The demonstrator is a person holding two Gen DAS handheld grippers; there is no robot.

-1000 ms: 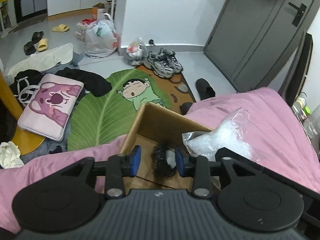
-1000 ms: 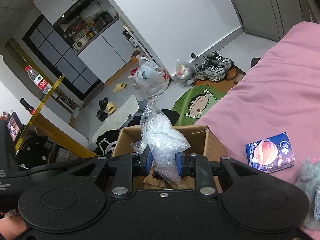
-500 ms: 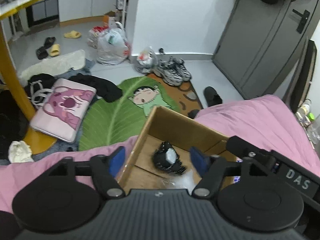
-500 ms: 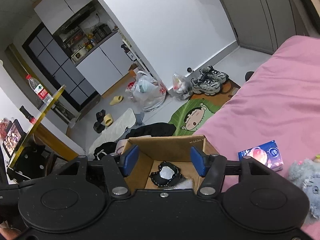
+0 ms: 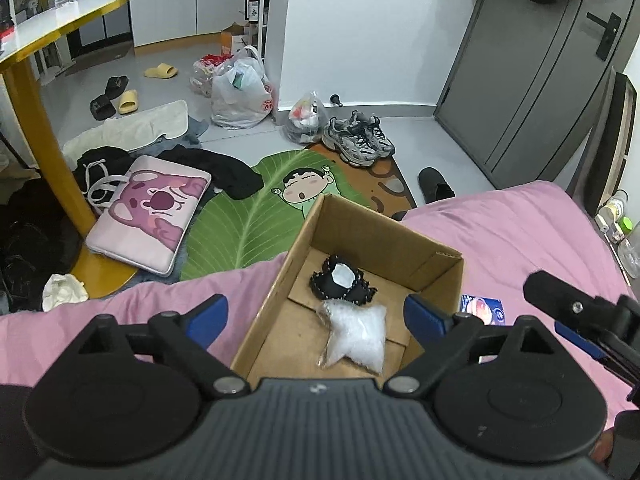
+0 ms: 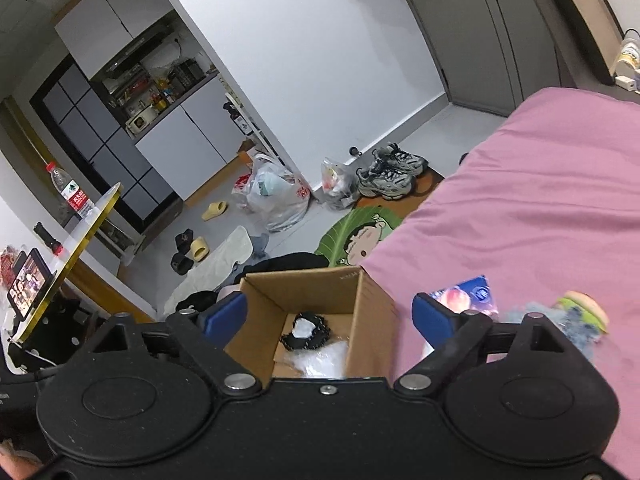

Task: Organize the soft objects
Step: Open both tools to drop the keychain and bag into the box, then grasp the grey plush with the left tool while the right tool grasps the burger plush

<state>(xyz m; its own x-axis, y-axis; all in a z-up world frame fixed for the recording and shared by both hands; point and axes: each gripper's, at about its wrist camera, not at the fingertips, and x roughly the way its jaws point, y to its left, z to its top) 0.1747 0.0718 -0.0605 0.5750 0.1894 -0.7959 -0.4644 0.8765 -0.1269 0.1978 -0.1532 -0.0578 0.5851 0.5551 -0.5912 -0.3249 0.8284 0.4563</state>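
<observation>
An open cardboard box point(image 5: 400, 236) point(image 6: 372, 292) sits on the pink bed. Inside it lie a black soft pouch with a white patch point(image 5: 342, 282) point(image 6: 306, 334) and a clear bag of white stuffing point(image 5: 356, 334) point(image 6: 324, 358). My left gripper point(image 5: 316, 314) hangs above the box, its jaws opening wide, nothing between the blue pads. My right gripper point(image 6: 330, 318) is also above the box, jaws opening, with nothing held. A blue packet point(image 6: 468, 296) point(image 5: 482, 308) and a grey-blue plush toy with a green cap point(image 6: 576, 316) lie on the bed to the right of the box.
The bed point(image 5: 520, 240) ends just behind the box; beyond it the floor holds a leaf rug point(image 5: 248, 220), a pink cushion bag point(image 5: 152, 216), dark clothes, sneakers point(image 5: 356, 142) and plastic bags. A yellow-edged table point(image 5: 48, 12) stands at the left. My right gripper's arm point(image 5: 580, 316) crosses the left view's right edge.
Both grippers let go: the black pouch dropped from the left, the stuffing bag from the right, into the box. Both grippers opened wide and rose away from it.
</observation>
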